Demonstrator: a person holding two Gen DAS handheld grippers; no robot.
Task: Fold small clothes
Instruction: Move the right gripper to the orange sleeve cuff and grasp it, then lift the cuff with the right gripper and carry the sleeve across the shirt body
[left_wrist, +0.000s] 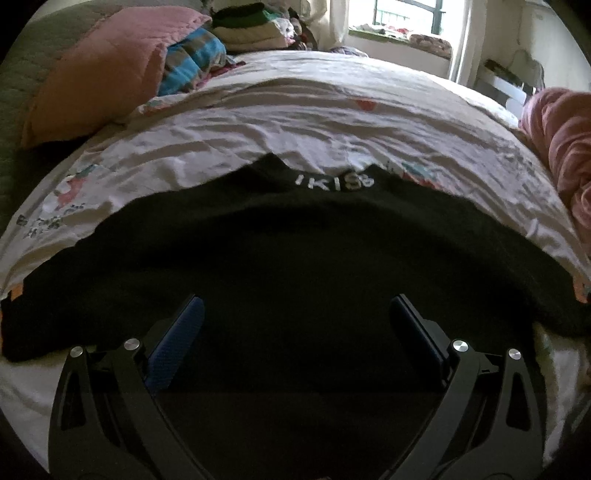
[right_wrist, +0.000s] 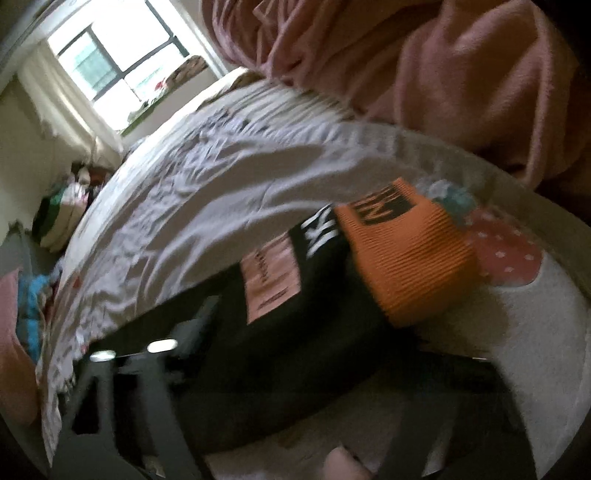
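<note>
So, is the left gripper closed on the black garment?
No, the left gripper stands wide open above the black garment, pads apart.

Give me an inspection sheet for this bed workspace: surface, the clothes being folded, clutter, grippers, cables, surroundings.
Surface: wrinkled white printed bedsheet, creased throughout.
Job's things: black knit sweater with white lettering spread flat on the sheet; its orange ribbed cuff lies at the edge, by a pale pink label.
Clutter: pink quilted pillow, blue striped cloth and a stack of folded clothes at the far side; rumpled pink blanket alongside.
Grippers: left hand-held gripper open over the sweater, nothing between its pads; right hand-held gripper blurred, state unclear.
Cables: nothing seen.
Surroundings: bright window with pale curtains.
</note>
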